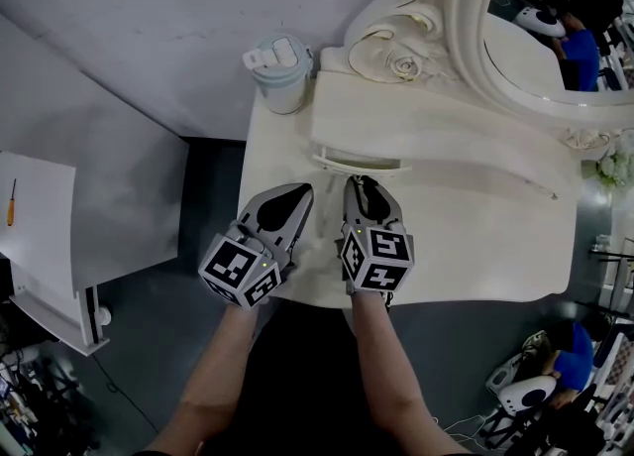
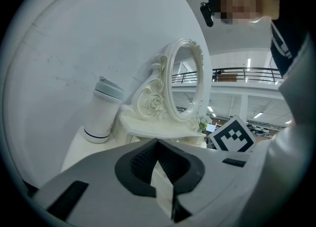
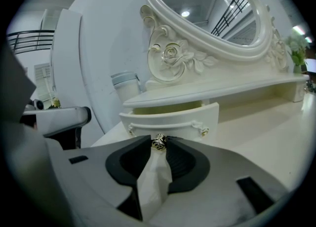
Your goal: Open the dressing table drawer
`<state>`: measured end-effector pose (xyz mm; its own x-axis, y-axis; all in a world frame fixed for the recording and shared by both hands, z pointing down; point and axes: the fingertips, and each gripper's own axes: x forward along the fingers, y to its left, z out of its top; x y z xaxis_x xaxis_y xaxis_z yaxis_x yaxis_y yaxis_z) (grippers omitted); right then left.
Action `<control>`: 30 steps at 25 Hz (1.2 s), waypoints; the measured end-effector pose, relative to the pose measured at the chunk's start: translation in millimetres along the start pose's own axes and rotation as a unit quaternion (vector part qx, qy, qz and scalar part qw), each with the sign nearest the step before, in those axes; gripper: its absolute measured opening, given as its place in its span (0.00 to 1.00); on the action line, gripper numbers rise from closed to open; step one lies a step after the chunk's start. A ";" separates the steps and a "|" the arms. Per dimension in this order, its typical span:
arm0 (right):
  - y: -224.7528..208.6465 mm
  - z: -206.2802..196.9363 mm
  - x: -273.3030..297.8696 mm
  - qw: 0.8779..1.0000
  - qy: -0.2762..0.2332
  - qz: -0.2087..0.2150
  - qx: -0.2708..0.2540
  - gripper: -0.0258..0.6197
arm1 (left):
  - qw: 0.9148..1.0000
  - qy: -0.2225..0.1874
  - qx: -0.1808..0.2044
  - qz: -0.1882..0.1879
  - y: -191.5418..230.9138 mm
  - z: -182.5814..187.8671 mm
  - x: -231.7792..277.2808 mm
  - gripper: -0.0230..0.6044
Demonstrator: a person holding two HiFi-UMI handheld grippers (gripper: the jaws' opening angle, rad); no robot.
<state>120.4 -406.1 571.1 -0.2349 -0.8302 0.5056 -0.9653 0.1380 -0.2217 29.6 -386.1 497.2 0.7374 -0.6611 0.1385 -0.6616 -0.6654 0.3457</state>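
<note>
A small white dressing table (image 1: 446, 196) with an oval mirror (image 1: 535, 38) stands in front of me. Its drawer (image 1: 362, 160) is pulled a little way out from under the shelf, which also shows in the right gripper view on the drawer (image 3: 170, 120). My right gripper (image 1: 359, 186) points at the drawer front and is shut on the small gold drawer knob (image 3: 159, 142), which sits between its fingertips. My left gripper (image 1: 302, 191) hovers just to the left over the tabletop, jaws shut, with nothing between them.
A white lidded cup (image 1: 280, 72) stands at the back left corner of the tabletop, close to the drawer. A lower white side table (image 1: 89, 216) with an orange screwdriver (image 1: 11, 201) is at the left. Small white flowers (image 1: 616, 167) sit at the right end.
</note>
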 end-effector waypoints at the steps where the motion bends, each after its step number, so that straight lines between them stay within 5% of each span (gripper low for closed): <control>1: 0.4 -1.1 -1.2 1.000 0.001 0.000 0.000 0.20 | 1.000 0.000 0.000 0.000 -0.6 -0.4 -1.0 0.06; 30: 9.8 -21.2 -32.0 1.000 0.010 0.008 -0.003 0.20 | 1.000 -0.011 0.002 -0.003 -22.3 2.9 -20.4 0.06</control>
<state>116.1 -366.7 570.4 -0.2527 -0.8168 0.5186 -0.9619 0.1545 -0.2255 28.9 -358.7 483.9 0.7386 -0.6643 0.1148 -0.6571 -0.6713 0.3428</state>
